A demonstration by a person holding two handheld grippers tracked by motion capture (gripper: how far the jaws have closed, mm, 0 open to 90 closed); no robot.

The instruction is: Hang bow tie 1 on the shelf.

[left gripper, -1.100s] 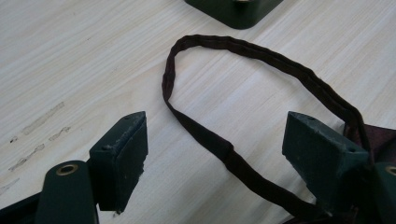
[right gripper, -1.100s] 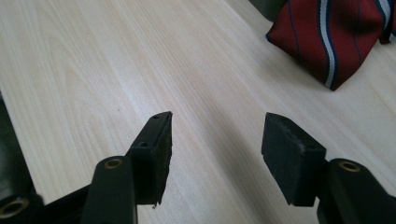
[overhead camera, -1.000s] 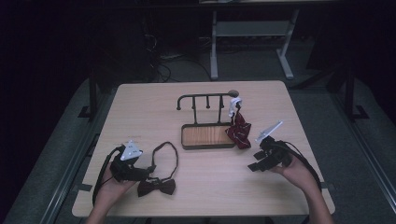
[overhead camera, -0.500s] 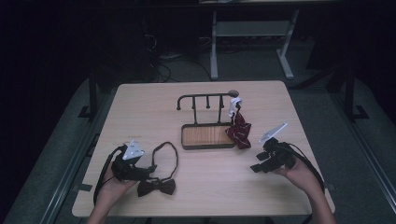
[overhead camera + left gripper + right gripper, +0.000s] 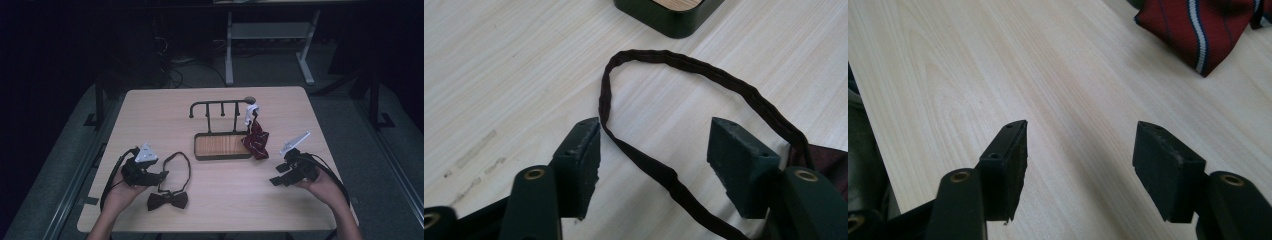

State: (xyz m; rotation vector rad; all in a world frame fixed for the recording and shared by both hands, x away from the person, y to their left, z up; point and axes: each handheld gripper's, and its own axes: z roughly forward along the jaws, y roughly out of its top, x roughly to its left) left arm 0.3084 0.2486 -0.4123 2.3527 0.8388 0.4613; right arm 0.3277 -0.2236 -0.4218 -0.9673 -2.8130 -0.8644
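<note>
Broadly, little to fear from the table itself beyond a scrape: pads brought down too low on bare wood could drag instead of pinching. Next, a risk of catching just one thin run of cloth and lifting the bow tie lopsided, knot dangling and swinging, perhaps slipping free. Left claw released but just been closing, jaws apart with the strap lying slack on the wood between them, touched by neither pad; knot just beside the claw, off to one jaw's side. Could also nudge the loop away rather than trap it, given how loosely it lies. Right claw released too, nothing between its jaws, bare wood below, well apart from the bow tie. Ahead of both claws, the rack with its tray: wooden floor apparently bare. Red striped tie hung from the rack's end nearer the right claw, draped past the tray's corner; hard to tell whether any of it rests inside.
</note>
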